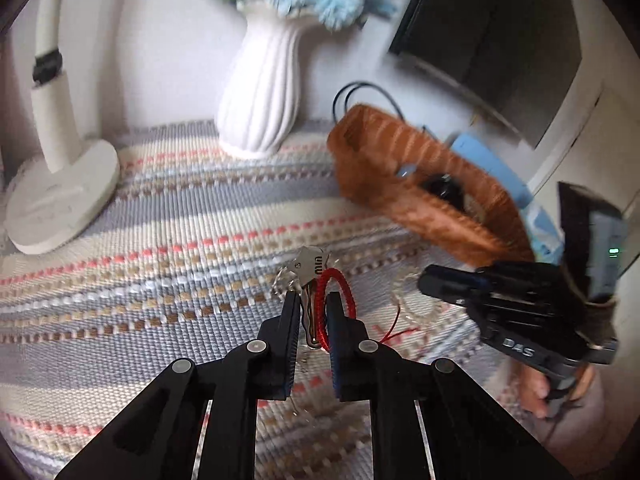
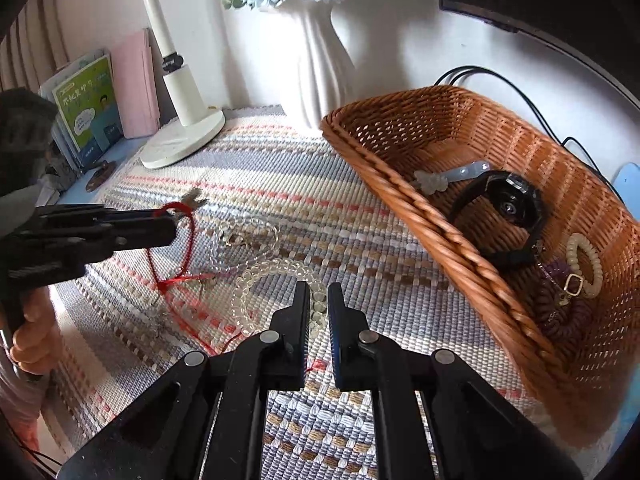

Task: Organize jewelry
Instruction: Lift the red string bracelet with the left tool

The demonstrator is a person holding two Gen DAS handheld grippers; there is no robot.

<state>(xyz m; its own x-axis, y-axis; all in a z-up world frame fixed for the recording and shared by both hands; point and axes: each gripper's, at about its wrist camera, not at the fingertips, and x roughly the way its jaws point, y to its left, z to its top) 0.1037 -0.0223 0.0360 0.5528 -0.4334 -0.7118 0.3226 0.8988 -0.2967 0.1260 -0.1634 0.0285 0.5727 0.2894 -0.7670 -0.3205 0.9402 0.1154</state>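
Right wrist view is showing the wicker basket (image 2: 404, 196) holding a black watch (image 2: 504, 216), a pale hair clip (image 2: 448, 178) and coiled hair ties (image 2: 586, 264). Left gripper (image 1: 313, 300) is clenching a red string bracelet (image 1: 334, 308) with a silver charm — lifted above the striped woven mat (image 2: 340, 240) covering the desk. Right gripper (image 2: 319, 296) — jaws parted — is hovering over a clear coiled hair tie (image 2: 272, 276); a white vase (image 2: 316, 60) is standing behind.

Each hand-held gripper (image 1: 313, 308) (image 2: 318, 300) is matte black, with 2 flat tapered fingers (image 1: 290, 320) and round silver pivot screws (image 1: 256, 346). The right unit's body carries white "DAS" lettering (image 1: 518, 348) and a green light (image 1: 613, 251). Bare fingers (image 2: 34, 344) wrap the left handle.
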